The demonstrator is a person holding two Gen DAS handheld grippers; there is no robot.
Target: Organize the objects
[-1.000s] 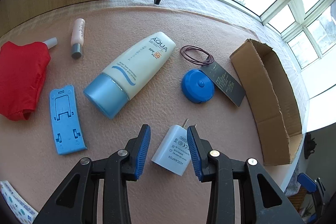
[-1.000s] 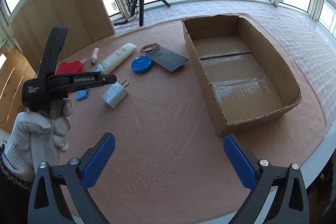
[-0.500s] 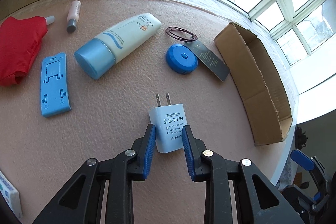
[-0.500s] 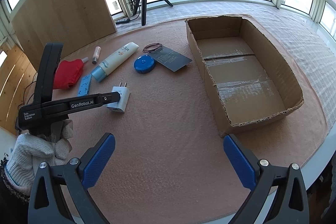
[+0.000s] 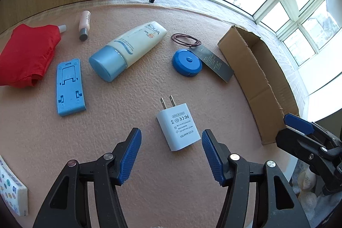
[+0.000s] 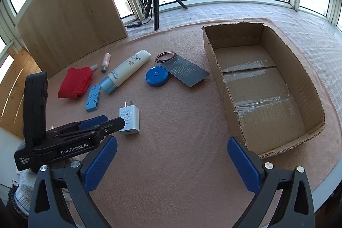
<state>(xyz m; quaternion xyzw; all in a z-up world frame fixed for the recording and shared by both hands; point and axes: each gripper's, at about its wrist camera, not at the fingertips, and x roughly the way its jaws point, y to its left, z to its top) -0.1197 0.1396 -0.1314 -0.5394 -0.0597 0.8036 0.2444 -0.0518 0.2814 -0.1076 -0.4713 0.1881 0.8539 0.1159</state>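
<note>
Left wrist view shows the left gripper (image 5: 171, 155) has just been opening; the white plastic wall charger (image 5: 178, 126) lies untouched between its pads. The right gripper (image 6: 171, 161) is wide apart, empty. Next, I think: squeeze the charger, carry it to the brown cardboard box (image 6: 299, 87) at right.

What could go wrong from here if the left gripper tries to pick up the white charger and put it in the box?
1. The left gripper has just been opening; its fingers do not touch the white charger, which lies tilted between them. Closing now may twist it or push it away.
2. The charger's metal prongs stick out and may catch the torn rim of the cardboard box.
3. The right gripper hovers open nearby; the two could collide.
</note>
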